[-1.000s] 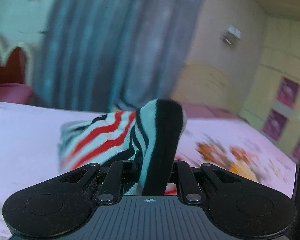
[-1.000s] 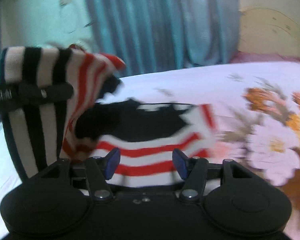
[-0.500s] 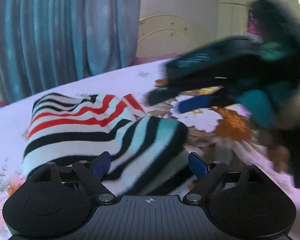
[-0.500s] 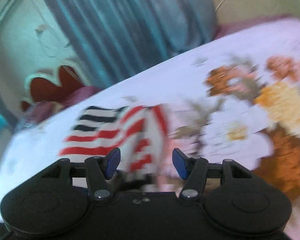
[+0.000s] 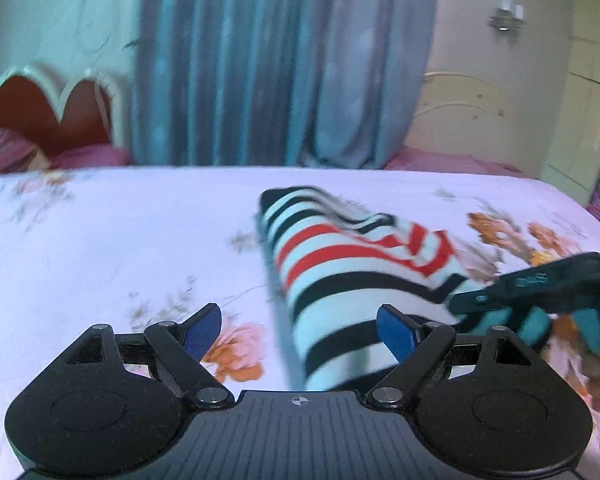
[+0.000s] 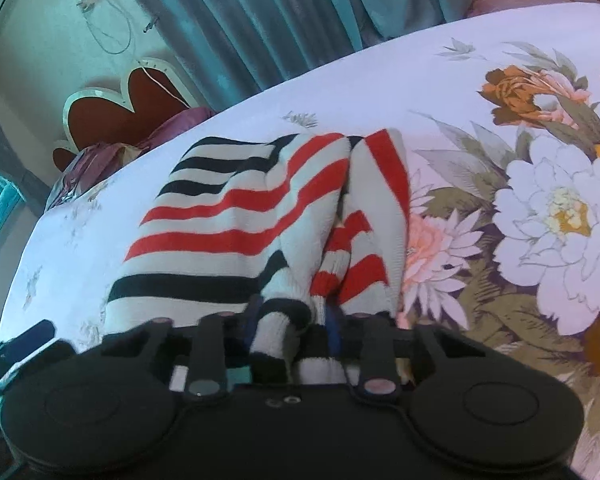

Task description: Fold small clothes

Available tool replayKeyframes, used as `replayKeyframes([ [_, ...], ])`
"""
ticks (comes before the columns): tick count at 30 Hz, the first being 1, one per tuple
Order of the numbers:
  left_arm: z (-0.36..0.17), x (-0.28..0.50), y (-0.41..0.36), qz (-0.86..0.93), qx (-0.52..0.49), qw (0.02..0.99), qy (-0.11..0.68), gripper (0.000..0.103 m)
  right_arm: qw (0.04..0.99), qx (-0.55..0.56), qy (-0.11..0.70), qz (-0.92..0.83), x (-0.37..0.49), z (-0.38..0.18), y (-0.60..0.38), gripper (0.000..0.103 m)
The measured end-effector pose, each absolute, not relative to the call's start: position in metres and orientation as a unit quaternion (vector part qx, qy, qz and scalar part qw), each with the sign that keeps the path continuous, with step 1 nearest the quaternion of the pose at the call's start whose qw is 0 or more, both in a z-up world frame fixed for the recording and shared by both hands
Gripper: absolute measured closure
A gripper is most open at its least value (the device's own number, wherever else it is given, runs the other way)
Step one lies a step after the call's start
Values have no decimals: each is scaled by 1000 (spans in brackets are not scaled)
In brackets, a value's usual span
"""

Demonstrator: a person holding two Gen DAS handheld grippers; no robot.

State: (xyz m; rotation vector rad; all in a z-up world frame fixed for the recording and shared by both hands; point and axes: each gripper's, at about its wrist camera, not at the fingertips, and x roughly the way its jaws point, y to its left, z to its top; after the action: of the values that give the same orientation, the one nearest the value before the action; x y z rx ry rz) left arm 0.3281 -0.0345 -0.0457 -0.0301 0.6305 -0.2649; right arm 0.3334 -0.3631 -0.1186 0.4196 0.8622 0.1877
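Note:
A small striped knit garment point(image 5: 352, 264), white with black and red bands, lies bunched on the floral bedsheet point(image 5: 120, 232). My left gripper point(image 5: 300, 330) is open and empty, its blue pads point(image 5: 204, 330) apart, with the garment's near end just ahead to the right. My right gripper point(image 6: 290, 322) is shut on the near edge of the garment point(image 6: 244, 216), which shows in the right wrist view. The right gripper also shows at the right of the left wrist view point(image 5: 540, 284), at the garment's right side.
The bed has a white sheet with large orange and white flowers point(image 6: 548, 208). A red and white headboard point(image 5: 48, 112) and pink pillows point(image 5: 12, 152) are at the far left. Blue curtains point(image 5: 280, 60) hang behind the bed. A cabinet point(image 5: 588, 120) stands at the right.
My left gripper let go of the garment and opened, then drew back to the left. My right gripper, open before, has closed on the garment's near edge.

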Motion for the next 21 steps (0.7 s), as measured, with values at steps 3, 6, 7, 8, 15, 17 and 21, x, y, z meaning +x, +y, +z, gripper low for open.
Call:
replayKeyframes([
  [3,-53,333,-37,-134,-32,939,316,19,904,171,383,87,327,-102,-359,79],
  [6,-60,341,-56,-157,-42,935,316,19,920,147,353,82,318,-84,-365,79],
  [7,-62,343,-61,-164,-43,934,316,19,921,145,354,75,318,-85,-370,79],
  [8,-65,345,-67,-172,-44,931,319,19,918,153,361,67,317,-90,-377,79],
  [15,-106,354,-86,-180,-42,906,380,19,896,193,397,58,311,-116,-388,68],
  [17,-104,355,-84,-182,-42,906,381,19,901,178,391,57,304,-106,-388,68],
  [21,-104,355,-82,-189,-40,904,381,19,901,174,393,57,282,-102,-391,76],
])
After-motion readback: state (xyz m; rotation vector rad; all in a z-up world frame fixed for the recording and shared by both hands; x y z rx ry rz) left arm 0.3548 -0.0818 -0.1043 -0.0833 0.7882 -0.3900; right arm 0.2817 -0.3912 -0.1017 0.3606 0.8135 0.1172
